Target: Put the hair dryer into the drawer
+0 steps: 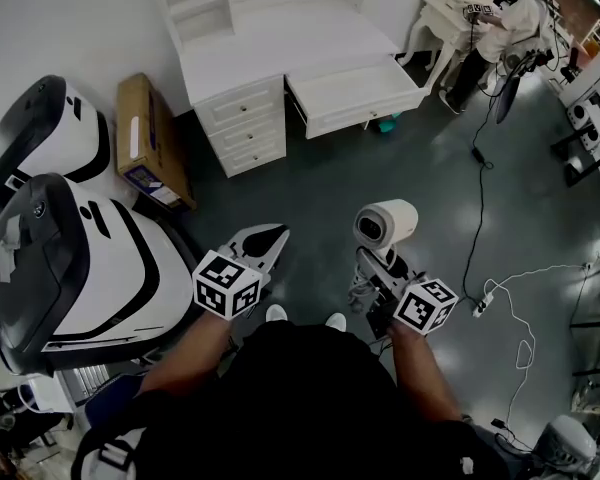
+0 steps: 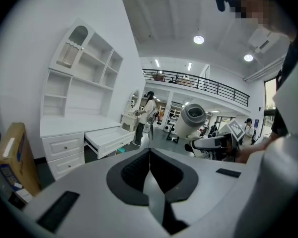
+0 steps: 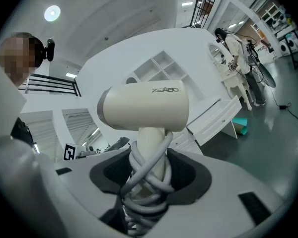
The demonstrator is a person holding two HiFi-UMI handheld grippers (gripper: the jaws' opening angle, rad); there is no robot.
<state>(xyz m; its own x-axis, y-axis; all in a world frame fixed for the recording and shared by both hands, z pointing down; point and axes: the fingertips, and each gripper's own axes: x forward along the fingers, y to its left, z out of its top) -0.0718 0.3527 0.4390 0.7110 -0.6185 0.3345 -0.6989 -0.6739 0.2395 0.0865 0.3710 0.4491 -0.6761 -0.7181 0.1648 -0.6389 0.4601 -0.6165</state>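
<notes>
A cream hair dryer (image 1: 385, 223) with its grey cord (image 3: 149, 182) wound round the handle stands upright in my right gripper (image 1: 375, 268), which is shut on the handle. In the right gripper view the dryer's barrel (image 3: 144, 108) sits just above the jaws (image 3: 146, 175). The white desk's wide drawer (image 1: 355, 96) is pulled open ahead of me, across the dark floor; it also shows in both gripper views (image 2: 107, 139) (image 3: 216, 118). My left gripper (image 1: 270, 240) hangs beside the right one, shut, with nothing in it (image 2: 149, 155).
A three-drawer chest (image 1: 242, 123) is to the left of the open drawer. A cardboard box (image 1: 148, 138) leans by it. Large white-and-black machines (image 1: 60, 258) stand at my left. A power strip with cables (image 1: 485, 303) lies at right. A person (image 1: 500, 28) stands far right.
</notes>
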